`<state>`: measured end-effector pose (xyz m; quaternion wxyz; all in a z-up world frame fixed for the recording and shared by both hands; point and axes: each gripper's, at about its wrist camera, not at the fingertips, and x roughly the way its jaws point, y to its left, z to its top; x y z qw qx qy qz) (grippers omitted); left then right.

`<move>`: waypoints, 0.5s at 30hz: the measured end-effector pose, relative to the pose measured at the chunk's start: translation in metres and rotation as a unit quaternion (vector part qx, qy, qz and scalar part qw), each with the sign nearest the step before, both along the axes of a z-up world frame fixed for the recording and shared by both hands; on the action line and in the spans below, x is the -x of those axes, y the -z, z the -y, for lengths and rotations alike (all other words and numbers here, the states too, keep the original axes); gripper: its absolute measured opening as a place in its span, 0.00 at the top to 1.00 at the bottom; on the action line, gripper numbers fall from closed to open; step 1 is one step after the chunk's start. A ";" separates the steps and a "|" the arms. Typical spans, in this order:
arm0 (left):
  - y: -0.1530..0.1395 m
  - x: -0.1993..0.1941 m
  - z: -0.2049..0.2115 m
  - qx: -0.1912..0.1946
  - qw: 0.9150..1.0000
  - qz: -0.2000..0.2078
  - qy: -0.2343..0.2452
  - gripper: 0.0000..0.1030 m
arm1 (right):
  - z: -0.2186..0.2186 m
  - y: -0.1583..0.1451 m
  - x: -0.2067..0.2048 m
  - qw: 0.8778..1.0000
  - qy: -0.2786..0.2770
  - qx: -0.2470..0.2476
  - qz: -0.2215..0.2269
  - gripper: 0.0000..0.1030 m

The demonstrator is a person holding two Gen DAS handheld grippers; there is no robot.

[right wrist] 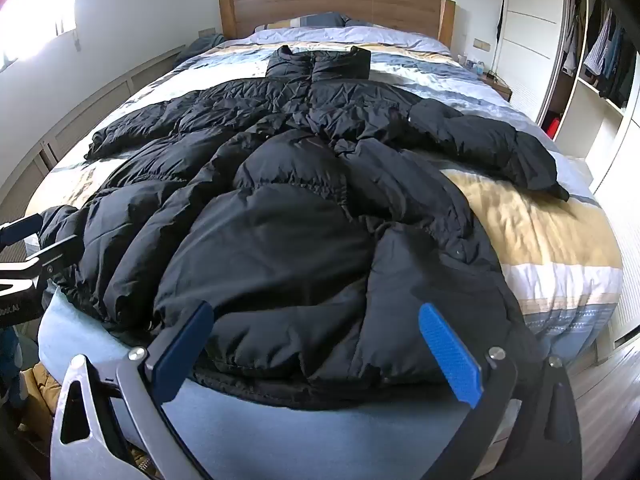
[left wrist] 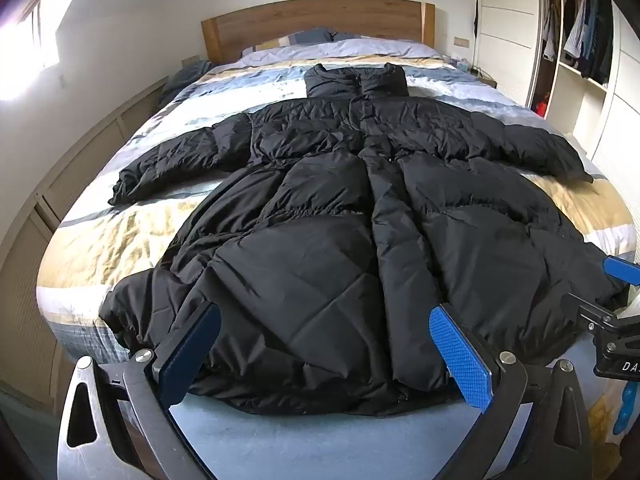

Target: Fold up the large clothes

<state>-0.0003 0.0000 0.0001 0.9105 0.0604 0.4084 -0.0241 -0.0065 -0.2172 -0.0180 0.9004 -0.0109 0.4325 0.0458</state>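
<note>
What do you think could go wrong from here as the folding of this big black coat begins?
1. The black puffer coat is thick and slick-looking; wide-open jaws of the left gripper and right gripper may pinch only the top layer at the hem.
2. The hem lies near the foot edge of the bed, so a pull could drag it off.
3. Both sleeves are spread wide; the right sleeve may trail and bunch the striped duvet.

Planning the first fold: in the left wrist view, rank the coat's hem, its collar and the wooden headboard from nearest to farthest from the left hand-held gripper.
1. Hem of the black coat: right between the open fingers of the left hand-held gripper, at the foot of the bed.
2. Collar: far end of the coat, up the middle.
3. Wooden headboard: behind the pillows, against the wall.
</note>
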 end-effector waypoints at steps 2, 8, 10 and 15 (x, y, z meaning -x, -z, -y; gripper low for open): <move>0.000 -0.001 0.000 0.001 1.000 -0.005 0.001 0.01 | 0.001 0.000 0.000 1.000 0.000 -0.005 -0.001 0.00; 0.006 0.001 0.004 0.007 1.000 -0.013 0.002 0.01 | 0.002 0.002 -0.001 1.000 -0.003 -0.003 -0.001 0.00; 0.008 0.003 0.008 0.005 1.000 -0.014 0.001 0.01 | 0.003 0.003 -0.001 1.000 -0.003 -0.002 0.000 0.00; 0.010 0.004 0.007 0.012 1.000 -0.024 0.005 0.01 | 0.005 0.006 -0.003 1.000 -0.001 0.000 -0.004 0.00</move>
